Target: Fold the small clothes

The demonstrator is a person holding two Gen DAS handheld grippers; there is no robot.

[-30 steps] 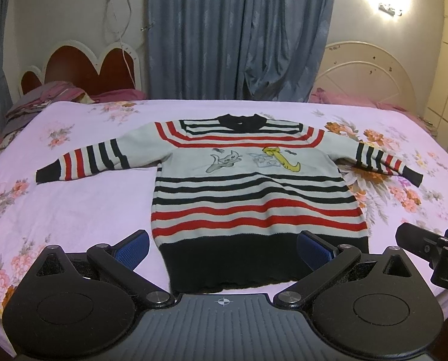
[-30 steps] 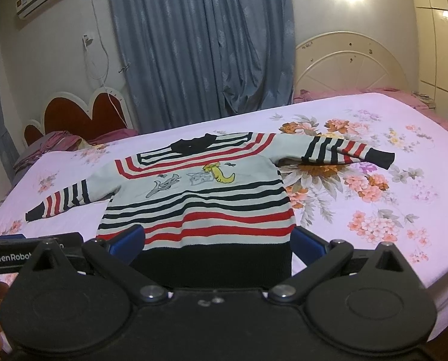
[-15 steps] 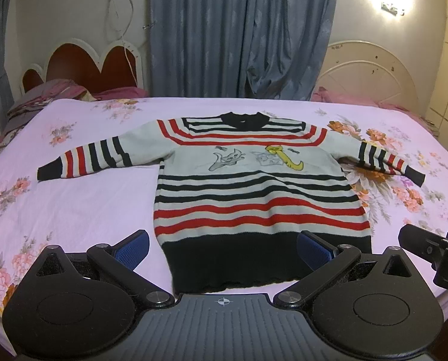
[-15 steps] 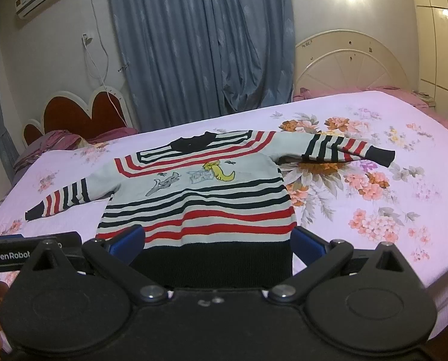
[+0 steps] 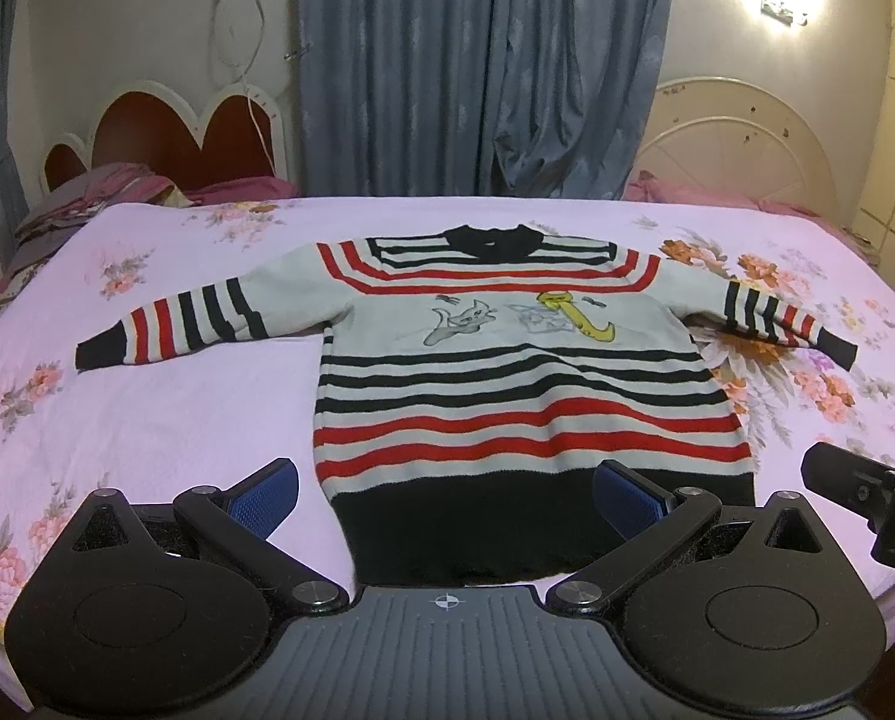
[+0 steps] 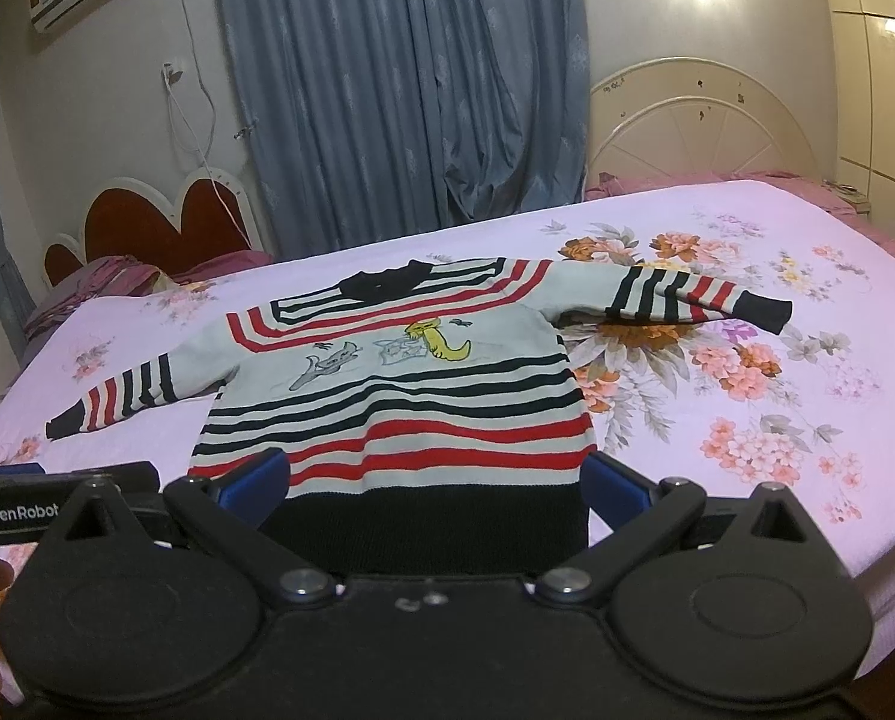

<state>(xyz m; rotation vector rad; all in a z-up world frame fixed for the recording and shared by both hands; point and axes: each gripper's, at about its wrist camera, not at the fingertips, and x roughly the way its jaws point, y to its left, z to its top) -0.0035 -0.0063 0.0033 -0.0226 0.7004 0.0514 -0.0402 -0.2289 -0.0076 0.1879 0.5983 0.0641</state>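
Observation:
A small white sweater (image 5: 507, 360) with red and black stripes, a black hem and a cartoon print lies flat on the bed, front up, both sleeves spread out. It also shows in the right wrist view (image 6: 399, 396). My left gripper (image 5: 447, 489) is open and empty, held just in front of the black hem. My right gripper (image 6: 432, 483) is open and empty, also at the hem, a little to the right of the left one. The right gripper's tip shows in the left wrist view (image 5: 855, 480).
The bed has a pink floral sheet (image 5: 147, 420). A heart-shaped headboard (image 5: 177, 132) and pillows (image 5: 105, 192) are at the far left, a round cream headboard (image 5: 741, 138) at the far right. Blue curtains (image 5: 483, 60) hang behind. The bed's near edge is under the grippers.
Both grippers have shifted slightly, so the sweater sits a bit further right in the left view. The sweater itself has not moved and both grippers stay open.

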